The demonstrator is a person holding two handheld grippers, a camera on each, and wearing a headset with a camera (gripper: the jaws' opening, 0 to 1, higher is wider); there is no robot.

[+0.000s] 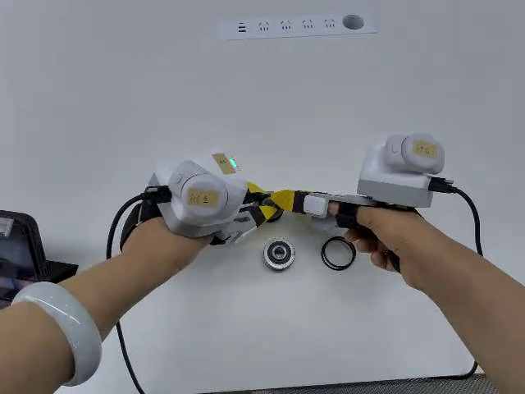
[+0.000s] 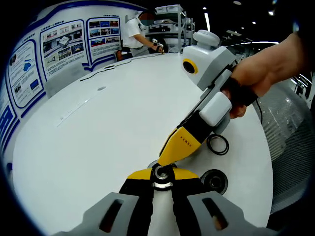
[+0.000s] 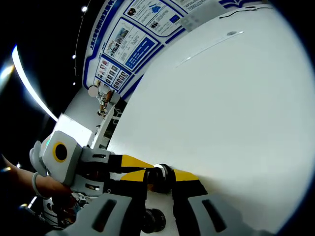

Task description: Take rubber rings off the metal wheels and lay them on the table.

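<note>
Table [image 1: 246, 98], white, spans the head view, with a power strip [image 1: 295, 25] at top centre and a dark tablet [image 1: 16, 246] at the left edge.

Step in hand, by judgement: stripping a ring from a wheel gripped by both tools. The next move calls for the right tool to peel that ring over the rim while the left holds firm, then lay it on the table.

Left hand [image 1: 164, 238], centre-left of the head view, has its wrist turned inward. The right hand [image 1: 390, 234], centre-right, reaches toward it.

Left gripper [image 2: 158, 172] rises from the bottom of its own view, jaws clamped on the held wheel [image 2: 161, 177].

Right gripper [image 3: 162, 177] has its jaws drawn in on the same wheel, seemingly pinching the fitted ring [image 3: 168, 172].

Second wheel [image 1: 279, 253] lies on the table below the jaw tips.

Loose ring [image 1: 323, 254] lies flat just to its right.
</note>
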